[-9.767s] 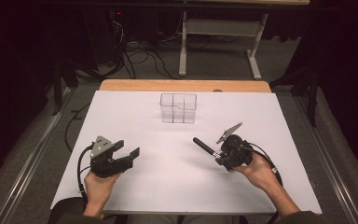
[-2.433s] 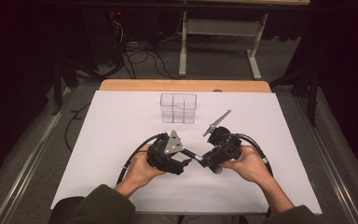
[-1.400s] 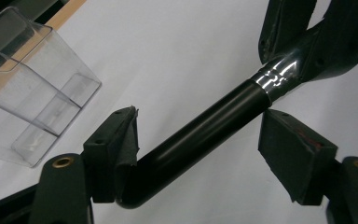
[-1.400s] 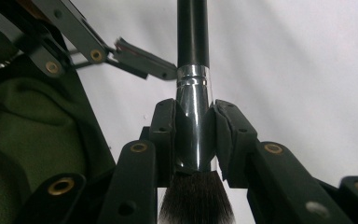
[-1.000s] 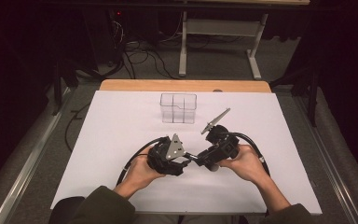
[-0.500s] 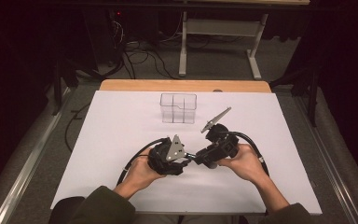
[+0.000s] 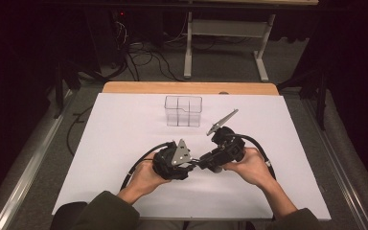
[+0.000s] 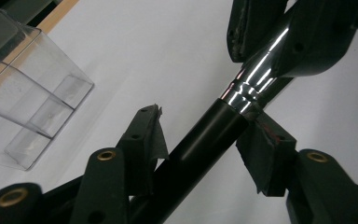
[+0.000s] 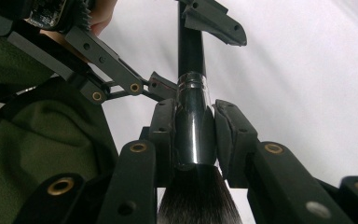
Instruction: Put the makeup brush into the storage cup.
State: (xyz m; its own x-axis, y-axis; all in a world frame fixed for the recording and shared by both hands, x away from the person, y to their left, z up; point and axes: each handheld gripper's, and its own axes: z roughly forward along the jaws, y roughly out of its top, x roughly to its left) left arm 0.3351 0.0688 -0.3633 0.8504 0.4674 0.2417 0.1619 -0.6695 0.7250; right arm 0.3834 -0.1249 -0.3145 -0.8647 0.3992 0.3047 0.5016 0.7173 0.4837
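The brush [image 9: 193, 121] is a black makeup brush with a glossy ferrule and dark bristles, and it is held in the air between the two grippers, above the white sheet [image 7: 124, 139] that covers the table, a little nearer to the near edge than to the far edge and about midway between the left and right sides. Compared with half a second ago almost nothing has changed: the two hands stay pressed together at the same place, and only the grey plate on the right gripper seems tilted slightly differently. Almost ten seconds ago the grippers were well apart, each on its own side of the sheet, and the brush was in the right one alone. The long axis of the brush runs between the two grippers, the handle toward the left one and the bristles toward the right hand (in the right gripper view the bristles are at the bottom, near the camera). The right gripper [image 9: 193, 128] has its jaws closed on the ferrule, both pads touching it. The left gripper [image 8: 205, 140] has its jaws around the black handle; the right pad seems to touch it, but I cannot tell if the other pad presses. A clear plastic box [image 7: 183, 110] with compartments stands near the far edge of the sheet, well apart from the hands.
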